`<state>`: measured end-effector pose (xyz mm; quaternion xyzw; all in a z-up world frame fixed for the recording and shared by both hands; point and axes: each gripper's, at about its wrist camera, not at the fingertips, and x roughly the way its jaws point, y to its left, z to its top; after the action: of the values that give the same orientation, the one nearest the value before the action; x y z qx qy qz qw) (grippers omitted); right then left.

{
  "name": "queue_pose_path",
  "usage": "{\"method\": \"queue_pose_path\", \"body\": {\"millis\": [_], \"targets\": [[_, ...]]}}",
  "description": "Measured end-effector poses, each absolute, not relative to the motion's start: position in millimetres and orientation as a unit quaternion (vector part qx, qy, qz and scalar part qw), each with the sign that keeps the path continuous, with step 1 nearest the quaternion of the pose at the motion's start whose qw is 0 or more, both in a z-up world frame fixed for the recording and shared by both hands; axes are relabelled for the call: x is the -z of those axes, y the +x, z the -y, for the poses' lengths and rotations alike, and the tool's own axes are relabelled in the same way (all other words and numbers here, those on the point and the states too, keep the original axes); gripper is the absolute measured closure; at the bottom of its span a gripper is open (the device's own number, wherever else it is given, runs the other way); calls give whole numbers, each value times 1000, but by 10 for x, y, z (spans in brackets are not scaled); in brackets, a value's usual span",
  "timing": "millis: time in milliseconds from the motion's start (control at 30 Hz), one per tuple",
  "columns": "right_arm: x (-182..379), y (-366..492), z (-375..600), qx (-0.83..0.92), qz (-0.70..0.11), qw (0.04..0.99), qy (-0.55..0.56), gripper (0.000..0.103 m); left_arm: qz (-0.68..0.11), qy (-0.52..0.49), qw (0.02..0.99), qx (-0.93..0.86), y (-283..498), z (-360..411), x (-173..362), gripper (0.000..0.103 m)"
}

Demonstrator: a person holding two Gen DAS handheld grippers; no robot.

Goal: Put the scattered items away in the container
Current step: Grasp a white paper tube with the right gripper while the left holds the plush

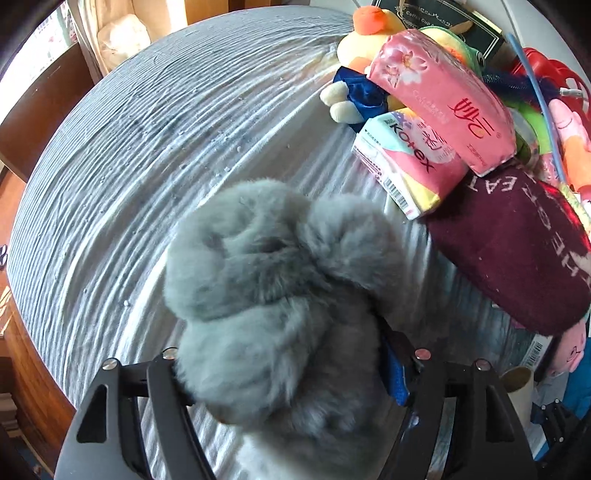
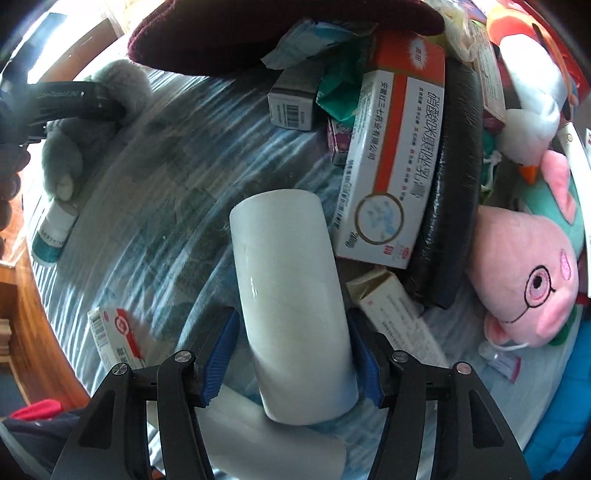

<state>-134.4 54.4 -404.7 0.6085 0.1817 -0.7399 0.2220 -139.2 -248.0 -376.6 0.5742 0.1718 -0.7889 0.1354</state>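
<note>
A grey fluffy plush lies on the striped, plastic-covered cloth. It sits between the fingers of my left gripper. Its fur hides the left finger, and the blue right pad stands just clear of it. In the right wrist view, the left gripper appears at the upper left with the grey plush. My right gripper straddles a white roll that rests on a second white roll. A thin gap shows at the left pad.
A pile crowds the right: pink tissue pack, Kotex pack, maroon hat, duck plush. Medicine boxes, a black pad, a pink pig plush and a small bottle surround the roll. A wooden edge runs along the left.
</note>
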Motion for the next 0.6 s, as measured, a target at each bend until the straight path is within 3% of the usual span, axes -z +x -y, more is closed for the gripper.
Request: {"method": "queue_pose_path", "body": {"millis": [33, 133, 367, 600], "targets": [[4044, -1357, -545, 741, -180, 221, 609, 51, -164, 578, 137, 788, -1407, 2484, 3787, 49], [4022, -1392, -573, 743, -171, 220, 608, 55, -155, 572, 140, 793, -1395, 2516, 3752, 60], [3773, -1417, -640, 764, -151, 216, 588, 55, -165, 543, 143, 811, -1264, 2615, 3464, 62], [3149, -1397, -824, 789, -126, 213, 563, 55, -152, 526, 141, 825, -1175, 2559, 3072, 62]]}}
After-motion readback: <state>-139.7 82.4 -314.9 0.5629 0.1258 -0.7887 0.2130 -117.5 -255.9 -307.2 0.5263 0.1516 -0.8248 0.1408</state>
